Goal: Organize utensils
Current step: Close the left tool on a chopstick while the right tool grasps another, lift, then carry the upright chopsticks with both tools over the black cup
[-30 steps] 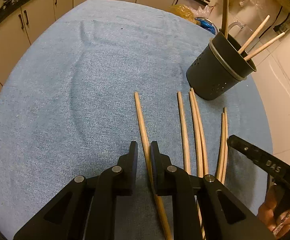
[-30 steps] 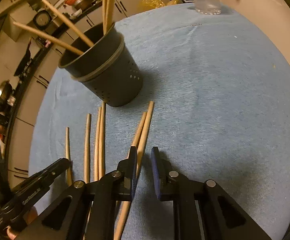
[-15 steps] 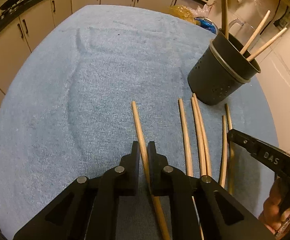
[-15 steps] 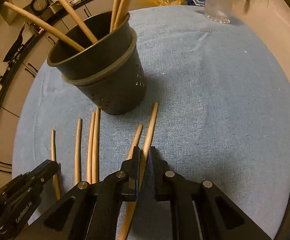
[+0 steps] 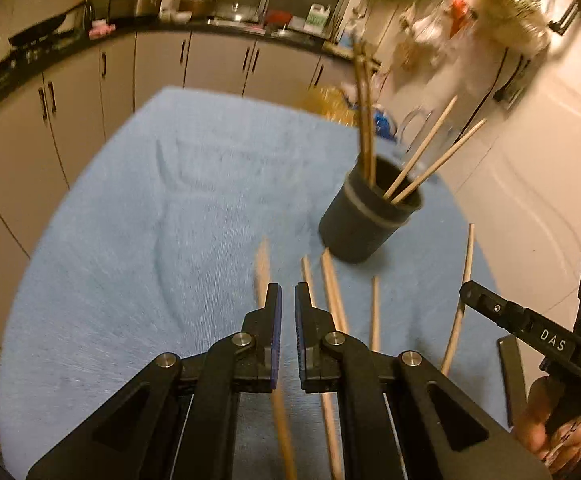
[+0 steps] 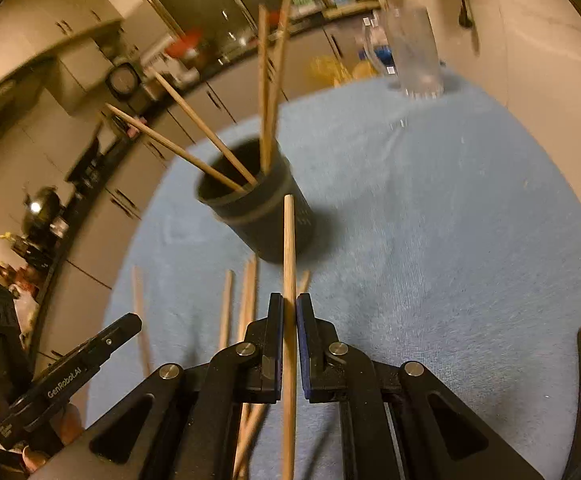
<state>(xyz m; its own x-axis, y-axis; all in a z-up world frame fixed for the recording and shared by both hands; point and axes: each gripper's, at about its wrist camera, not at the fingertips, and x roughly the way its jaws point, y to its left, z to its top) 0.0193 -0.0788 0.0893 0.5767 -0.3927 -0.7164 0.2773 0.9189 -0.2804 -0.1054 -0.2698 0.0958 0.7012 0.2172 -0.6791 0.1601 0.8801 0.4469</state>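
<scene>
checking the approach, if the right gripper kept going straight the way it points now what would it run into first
Most likely the dark utensil holder: the chopstick clamped in the right gripper points at its side wall just below the rim. Depth is unclear, so it might meet the blue cloth first.

Pale smooth wooden chopsticks (image 6: pixel 289 264), matt dark plastic holder (image 6: pixel 268 216) — on nubbly blue terry cloth (image 6: pixel 430 240).

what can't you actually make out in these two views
- Left wrist view: whether the left claw grips the blurred chopstick; it passes behind one finger.
- Right wrist view: the lower end of the chopstick in the right claw, cut off by the bottom edge.
- Both views: the bottom of the black holder, hidden by its wall.
</scene>
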